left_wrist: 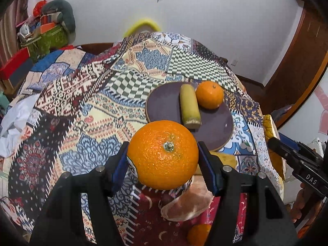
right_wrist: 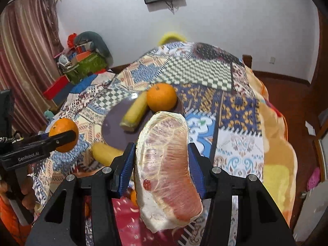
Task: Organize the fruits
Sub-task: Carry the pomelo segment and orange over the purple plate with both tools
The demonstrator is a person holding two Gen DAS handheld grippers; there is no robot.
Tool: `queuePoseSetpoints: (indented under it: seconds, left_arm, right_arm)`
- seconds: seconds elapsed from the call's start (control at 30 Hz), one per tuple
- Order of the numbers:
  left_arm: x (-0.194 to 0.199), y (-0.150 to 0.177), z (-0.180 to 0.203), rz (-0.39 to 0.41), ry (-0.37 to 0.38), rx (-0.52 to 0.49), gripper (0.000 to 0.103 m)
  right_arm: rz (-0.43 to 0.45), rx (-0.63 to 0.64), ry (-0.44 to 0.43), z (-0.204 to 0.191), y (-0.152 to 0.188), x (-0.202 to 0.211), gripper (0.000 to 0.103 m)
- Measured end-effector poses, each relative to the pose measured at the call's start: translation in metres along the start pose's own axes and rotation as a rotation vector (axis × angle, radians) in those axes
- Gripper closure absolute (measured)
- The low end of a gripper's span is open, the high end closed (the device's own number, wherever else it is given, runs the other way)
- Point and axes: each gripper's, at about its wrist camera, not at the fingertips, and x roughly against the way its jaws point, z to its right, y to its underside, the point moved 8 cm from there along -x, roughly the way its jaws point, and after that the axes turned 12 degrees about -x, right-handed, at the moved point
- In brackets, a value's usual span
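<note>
My left gripper (left_wrist: 163, 155) is shut on a large orange (left_wrist: 163, 154) and holds it above the patterned cloth, just in front of the dark round plate (left_wrist: 164, 102). The plate holds a banana piece (left_wrist: 189, 105) and a smaller orange (left_wrist: 209, 94). My right gripper (right_wrist: 162, 160) is shut on a peeled pomelo wedge (right_wrist: 166, 170) wrapped in film, held in the air near the plate (right_wrist: 114, 127). In the right wrist view the left gripper (right_wrist: 61, 137) with its orange (right_wrist: 63, 129) shows at the left.
Another banana piece (right_wrist: 106, 153) lies on the cloth by the plate's near edge. A pomelo piece (left_wrist: 188, 205) and a small orange (left_wrist: 197, 234) lie below the left gripper. Boxes and bags (left_wrist: 41, 34) are piled at the far left. The patchwork cloth (left_wrist: 82, 106) covers the table.
</note>
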Motion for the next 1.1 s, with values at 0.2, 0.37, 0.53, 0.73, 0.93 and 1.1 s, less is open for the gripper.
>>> queuePoseSetpoints:
  seconds: [0.2, 0.37, 0.53, 0.73, 0.93, 1.1]
  left_arm:
    - [0.000, -0.018, -0.003, 0.030, 0.001, -0.006, 0.040]
    - [-0.004, -0.035, -0.006, 0.053, 0.005, -0.005, 0.040]
    - [-0.013, -0.049, -0.007, 0.064, 0.001, -0.023, 0.040]
    - [-0.027, -0.063, -0.011, 0.071, 0.006, -0.030, 0.040]
    - [-0.047, -0.071, -0.014, 0.058, 0.005, -0.045, 0.040]
    - [-0.064, -0.073, -0.016, 0.037, 0.017, -0.050, 0.040]
  right_arm:
    - [0.040, 0.023, -0.017, -0.014, -0.021, -0.004, 0.056]
    - [0.071, 0.037, -0.030, -0.023, -0.038, -0.008, 0.056]
    - [0.088, 0.048, -0.041, -0.028, -0.051, -0.016, 0.056]
    - [0.089, 0.062, -0.048, -0.032, -0.061, -0.033, 0.056]
    - [0.054, 0.078, -0.061, -0.038, -0.065, -0.058, 0.056]
    - [0.008, 0.096, -0.077, -0.044, -0.064, -0.081, 0.056]
